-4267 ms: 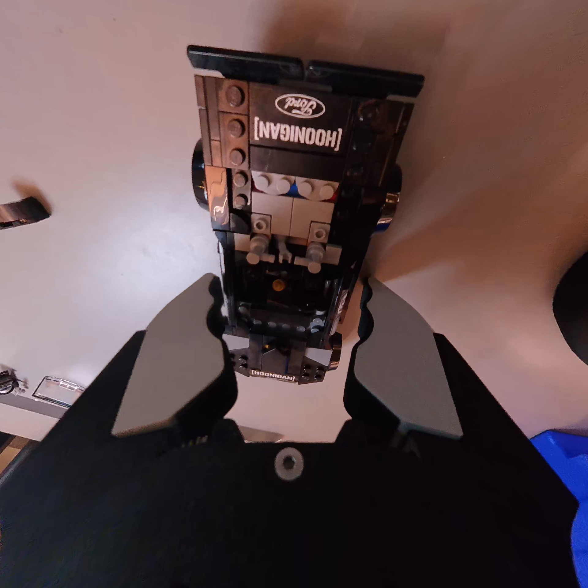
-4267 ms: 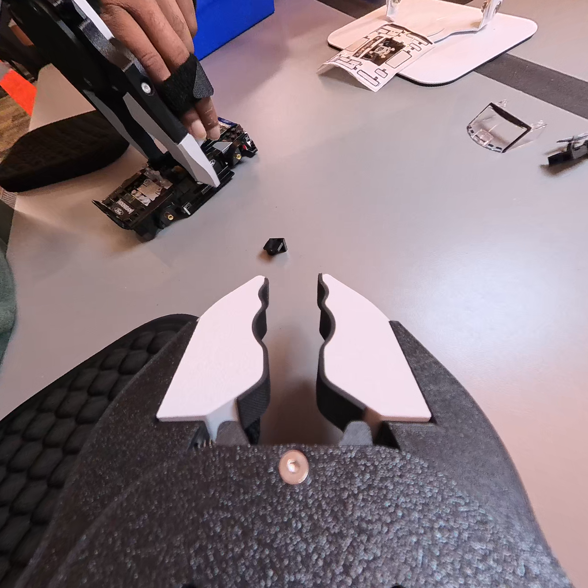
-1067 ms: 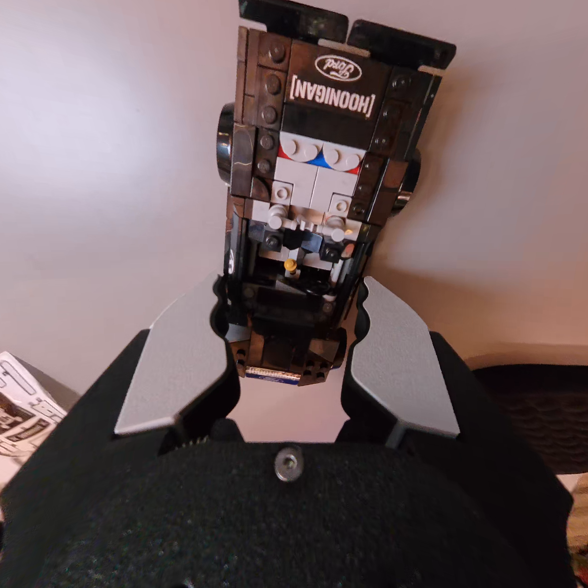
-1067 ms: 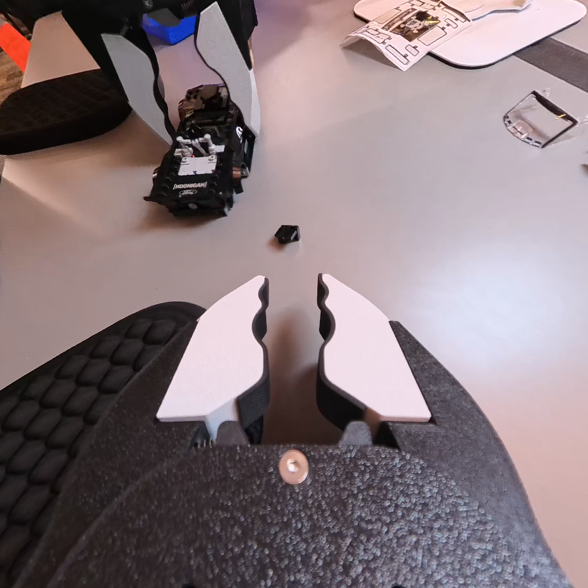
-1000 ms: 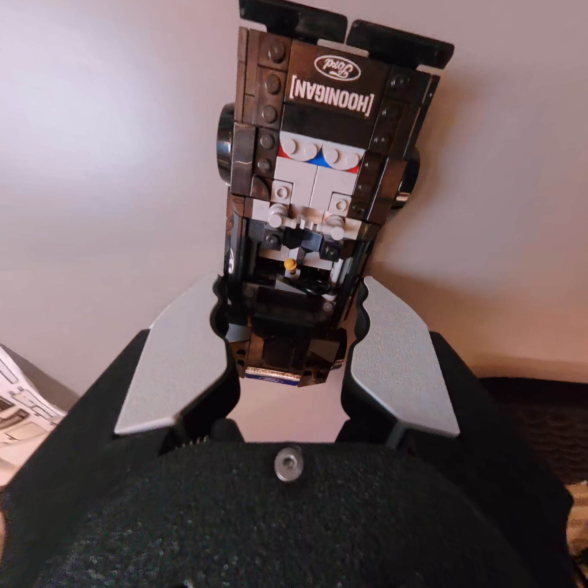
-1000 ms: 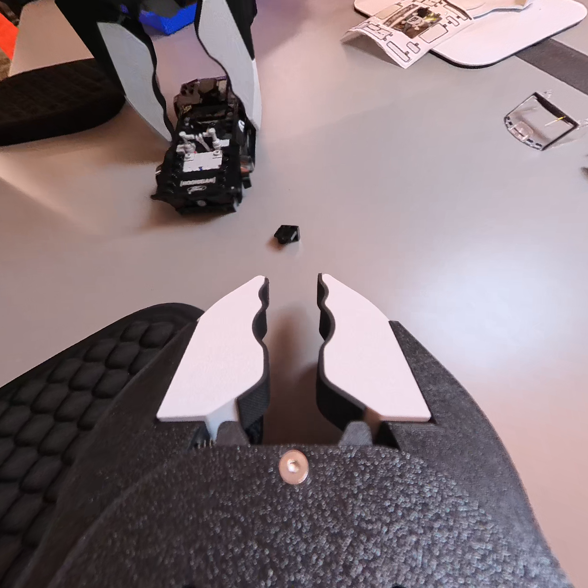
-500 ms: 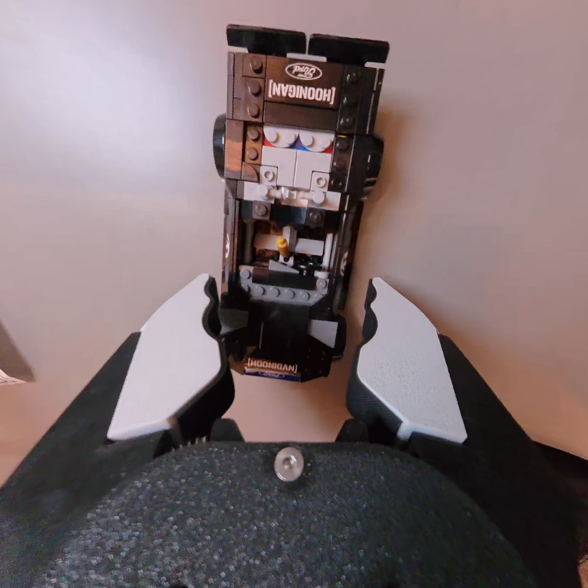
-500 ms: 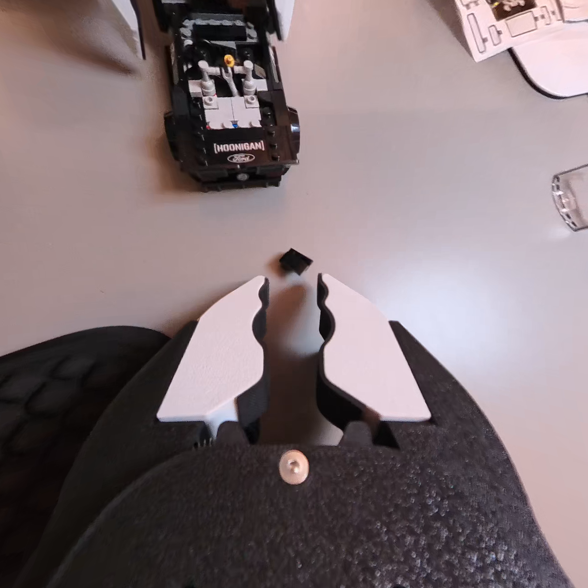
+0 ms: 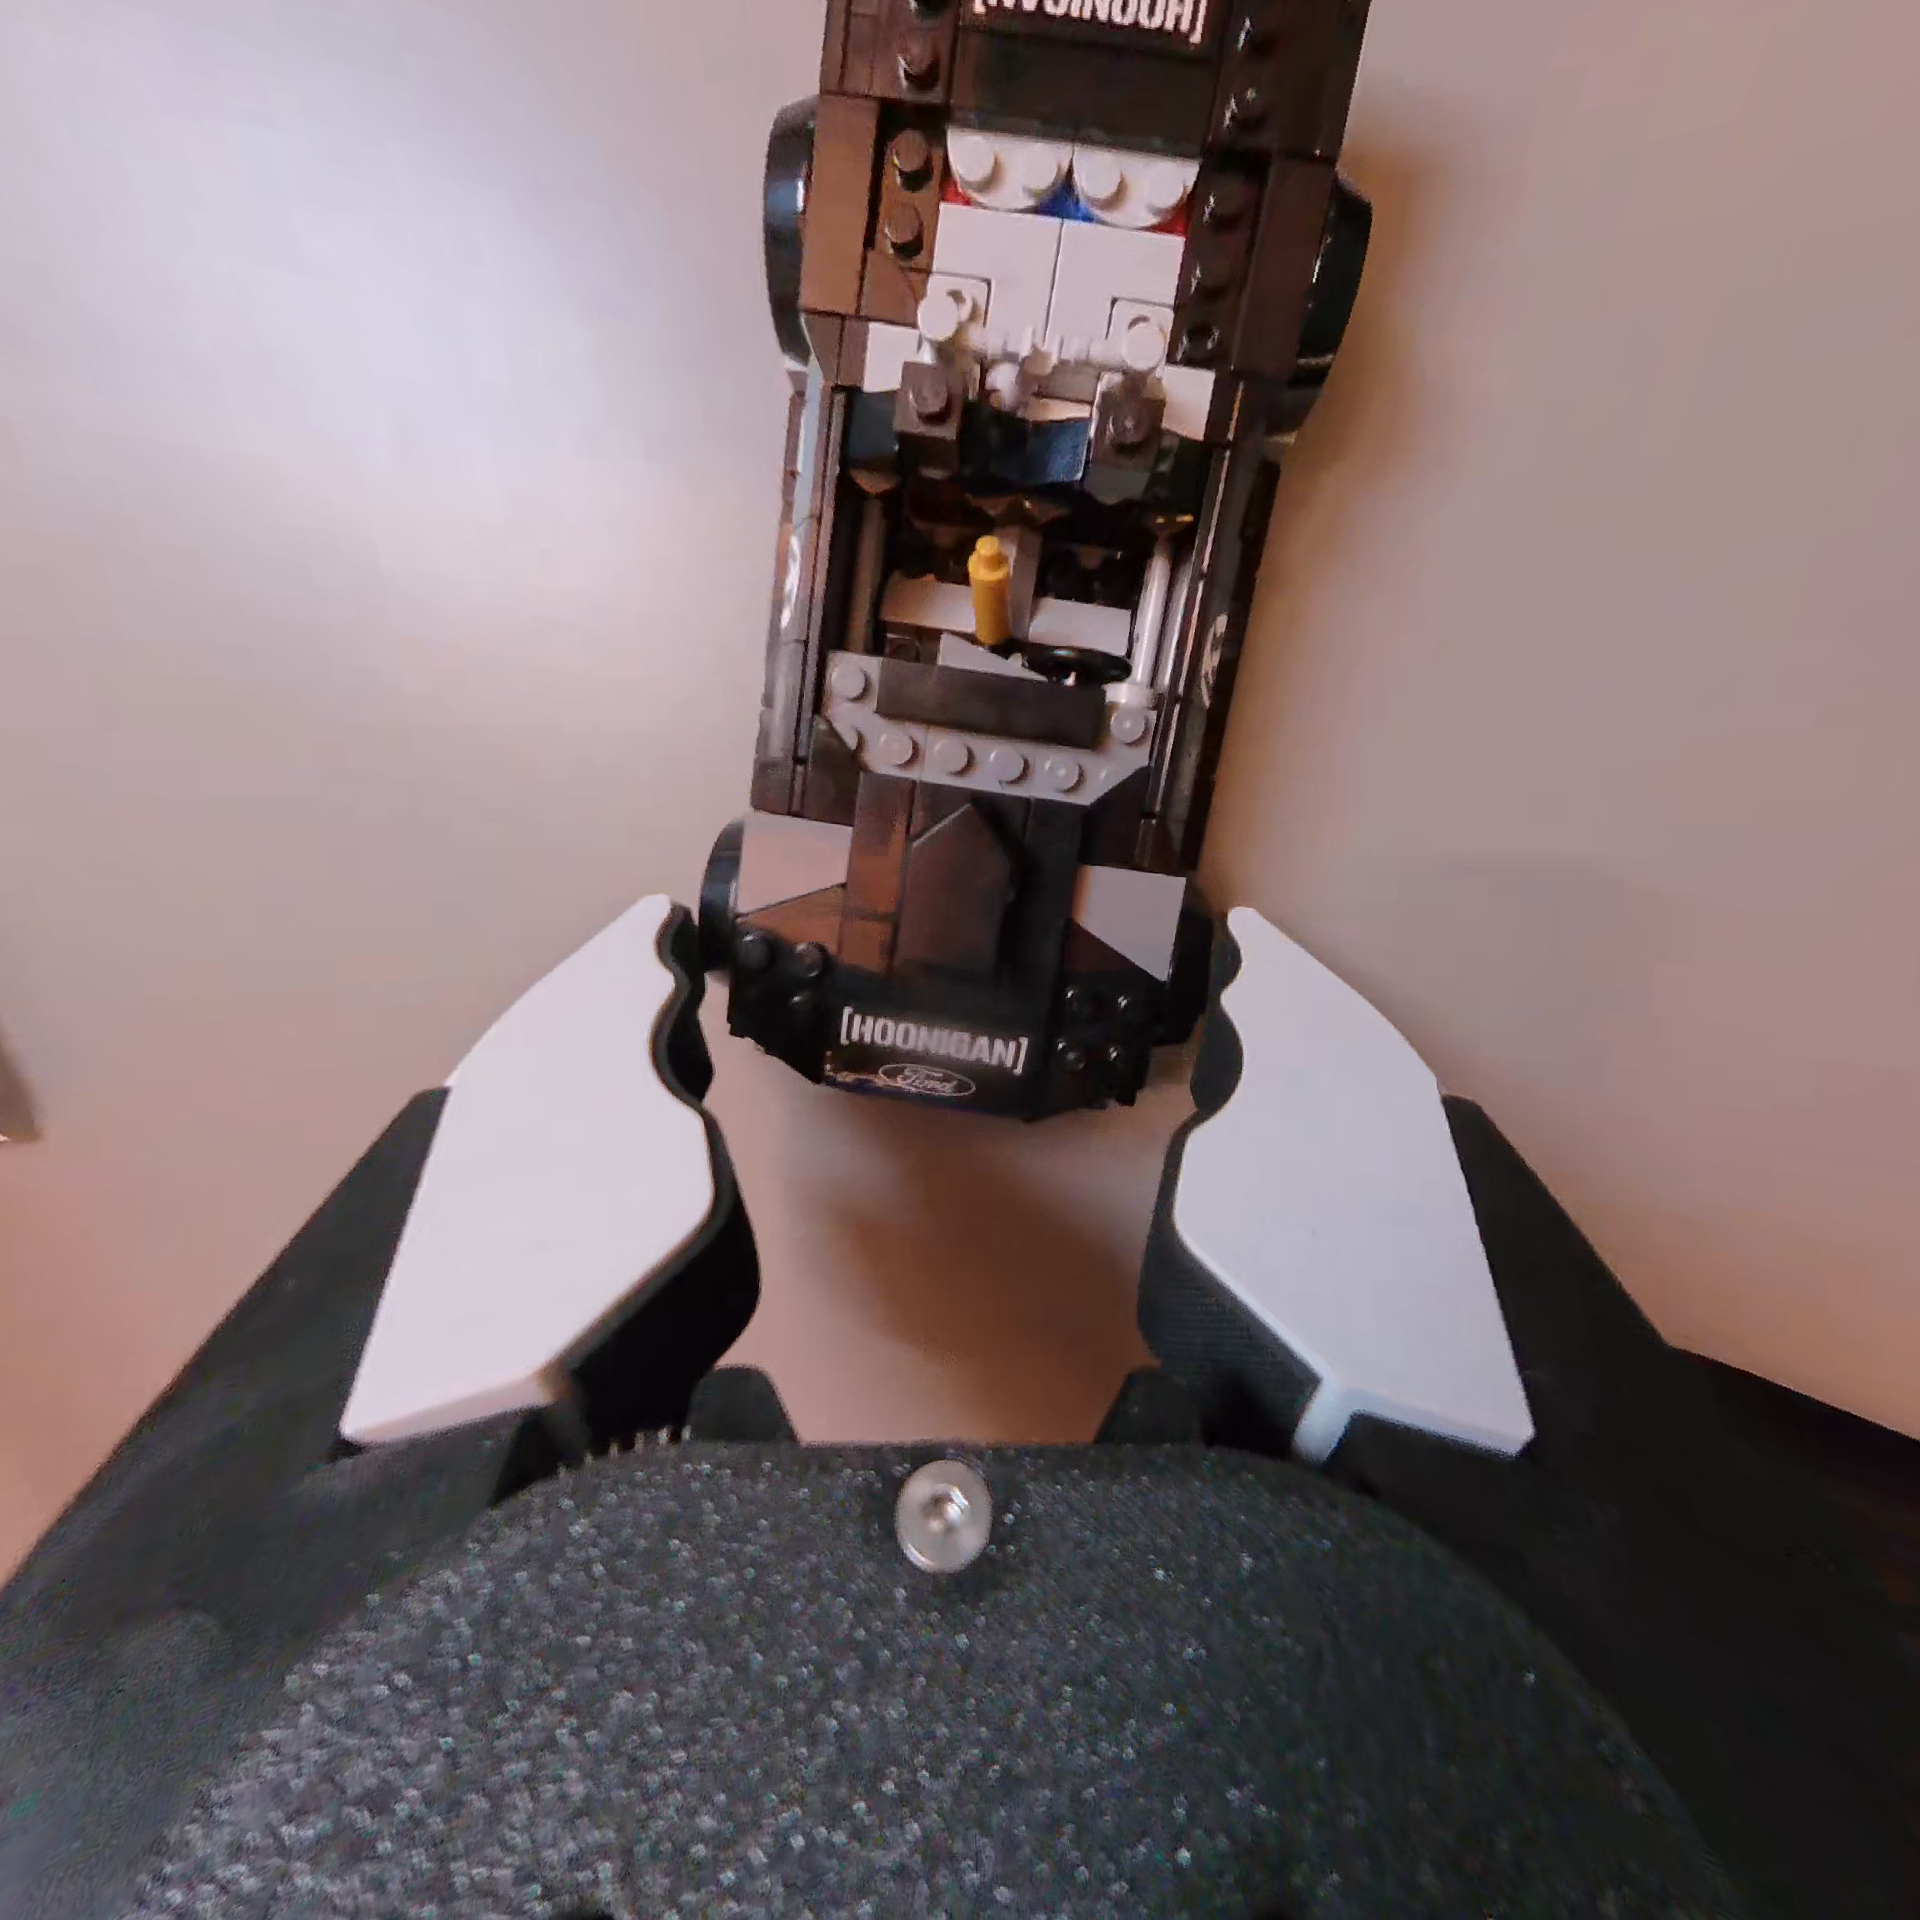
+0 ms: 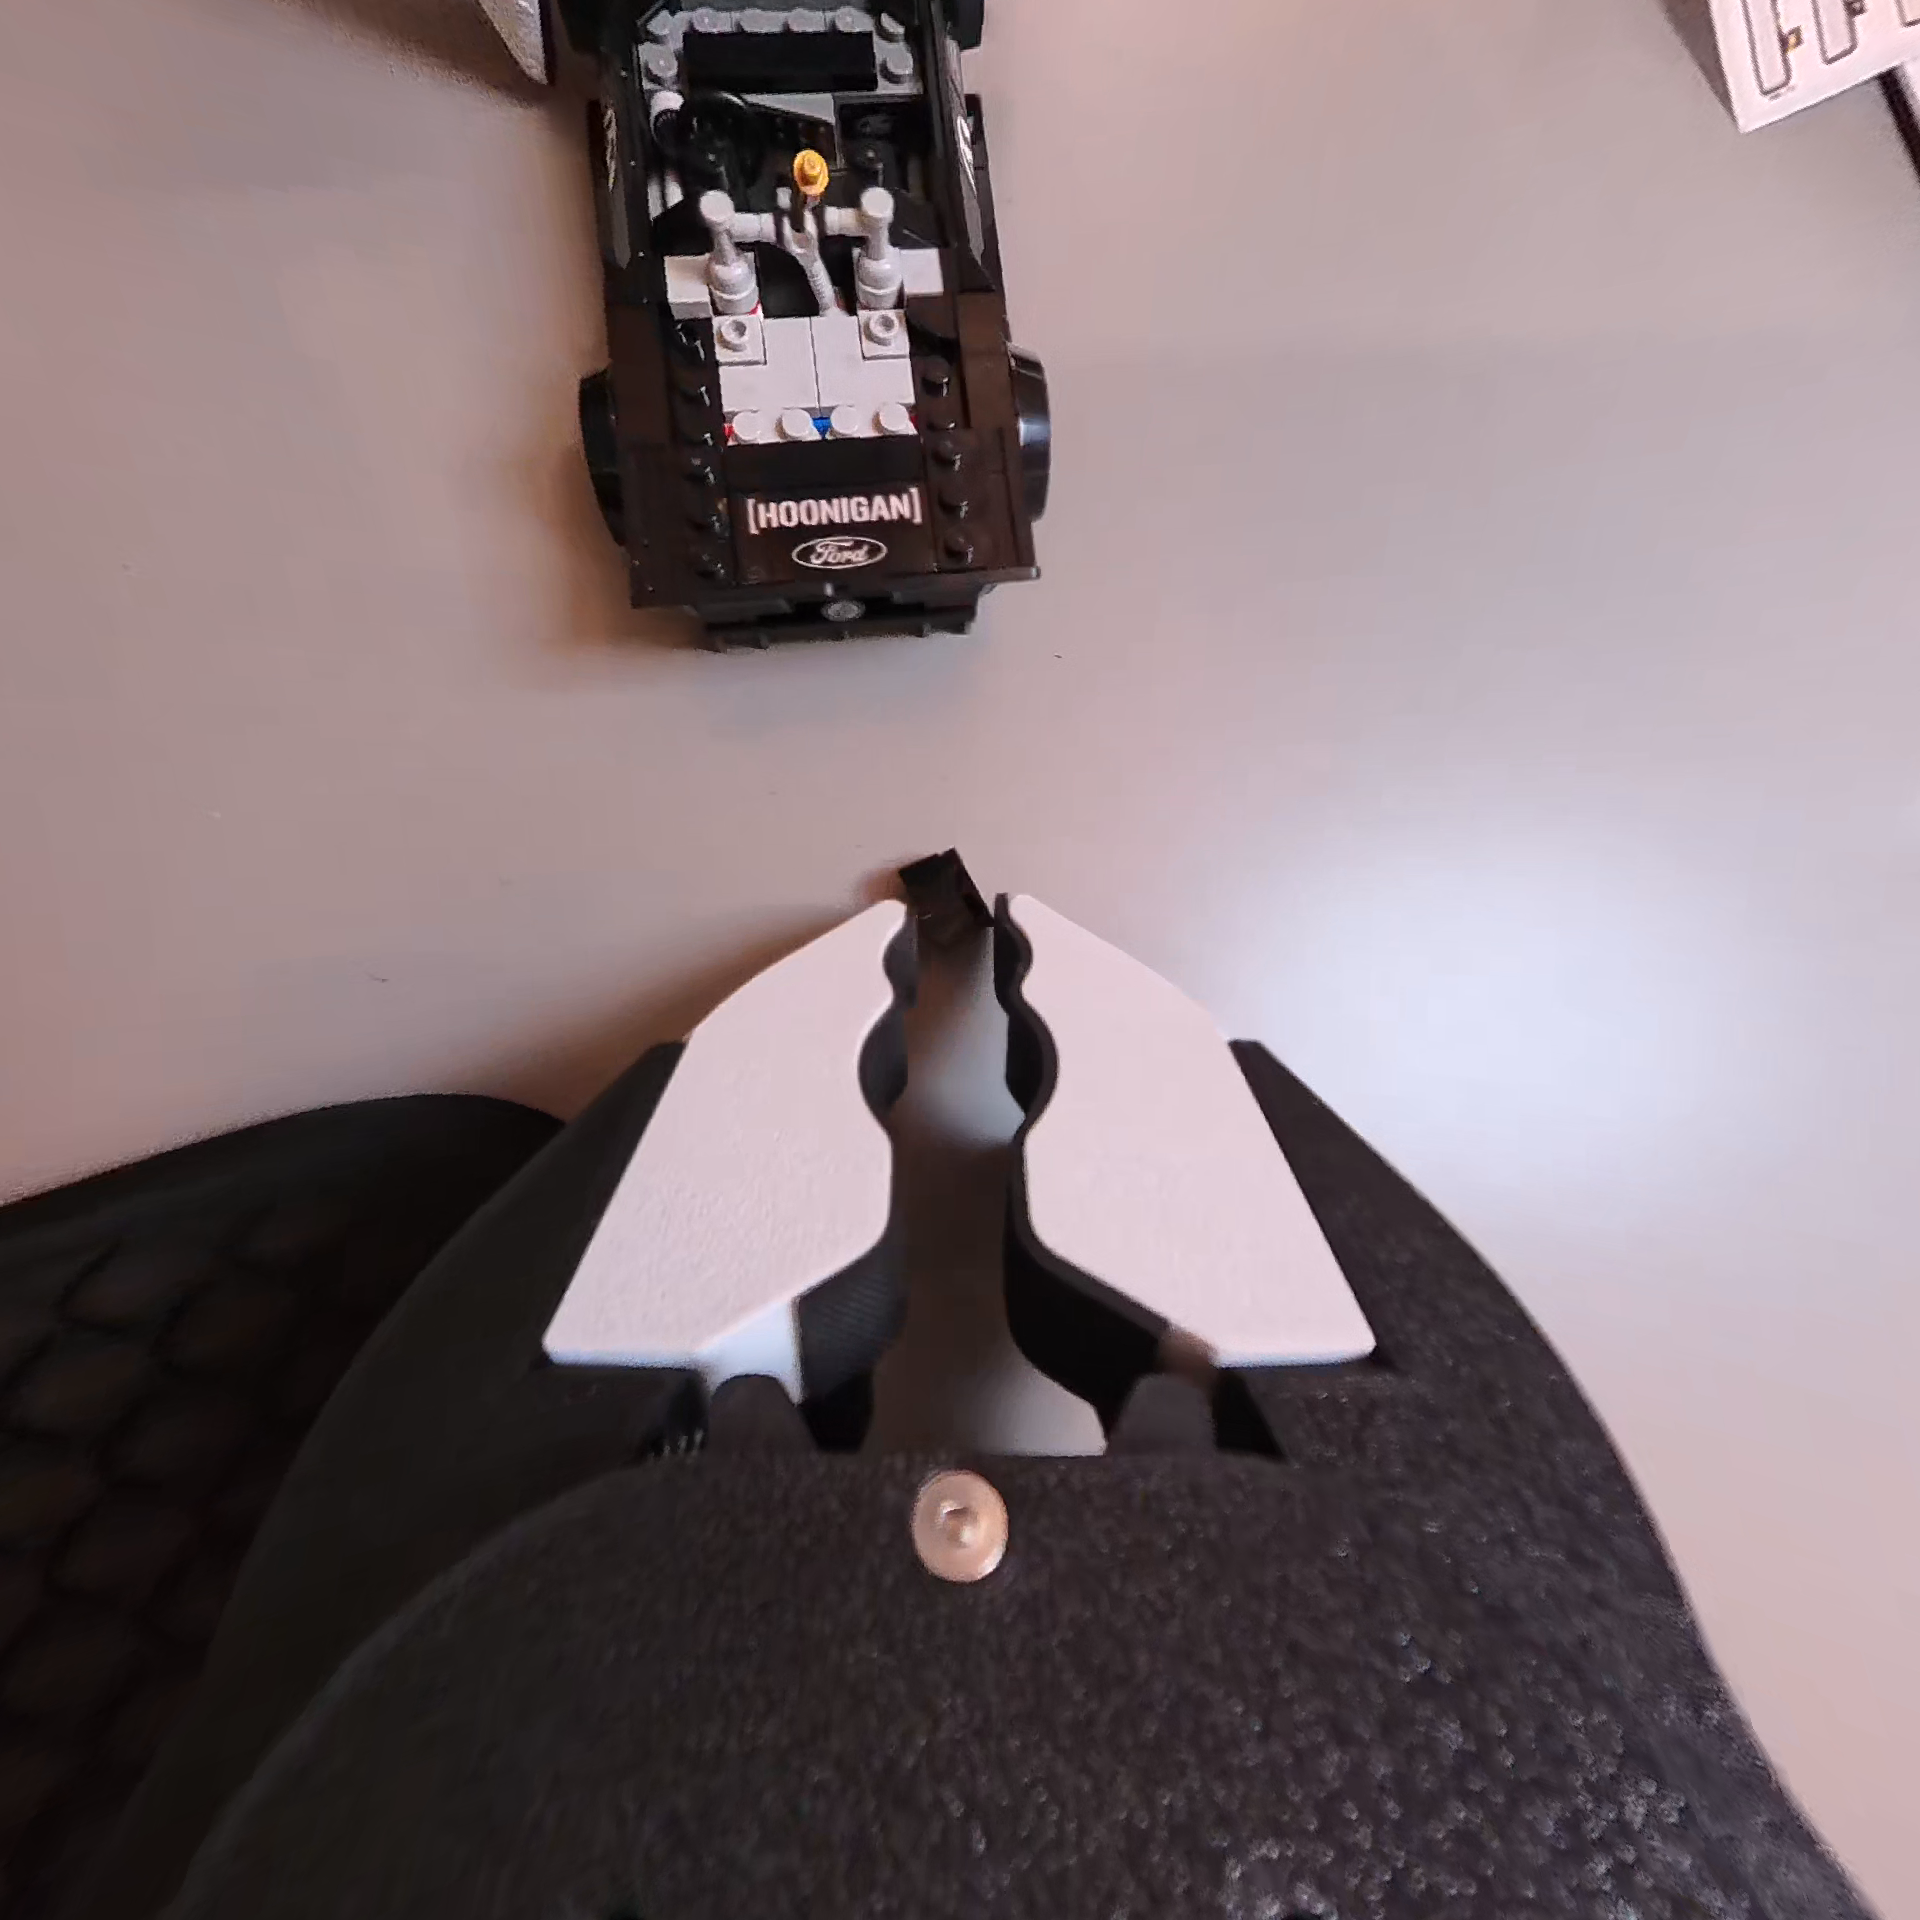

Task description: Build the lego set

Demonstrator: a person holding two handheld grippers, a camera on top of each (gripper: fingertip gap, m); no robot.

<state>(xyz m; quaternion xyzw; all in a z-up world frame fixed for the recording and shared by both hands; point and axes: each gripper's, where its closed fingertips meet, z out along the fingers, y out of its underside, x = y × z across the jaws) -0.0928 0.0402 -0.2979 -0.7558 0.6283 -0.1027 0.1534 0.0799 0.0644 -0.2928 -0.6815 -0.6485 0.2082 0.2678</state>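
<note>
**Half-built black Lego car on the table, loose piece in the right gripper**

The black Lego car [image 9: 997,582] sits flat on the light grey table [image 9: 364,520], roof off, so you can look straight into the cabin: a little yellow lever, grey studs, white tiles behind the seats. The left gripper [image 9: 943,966] is right at one end of it, jaws spread wide. The left tip is touching or nearly touching a wheel, the right tip sits just beside the body, and the bumper end lies between them, not squeezed.

From the right wrist view the car [image 10: 821,343] is a bit farther out, its other end facing the camera. The right gripper [image 10: 948,906] has its jaws almost together, pinching a small black Lego piece [image 10: 943,891] right at the tips. The piece pokes out past the fingers, low over the table; can't tell if it's lifted off or not. A corner of the printed instruction sheet [image 10: 1808,62] peeks in at top right, well apart from everything.
</note>
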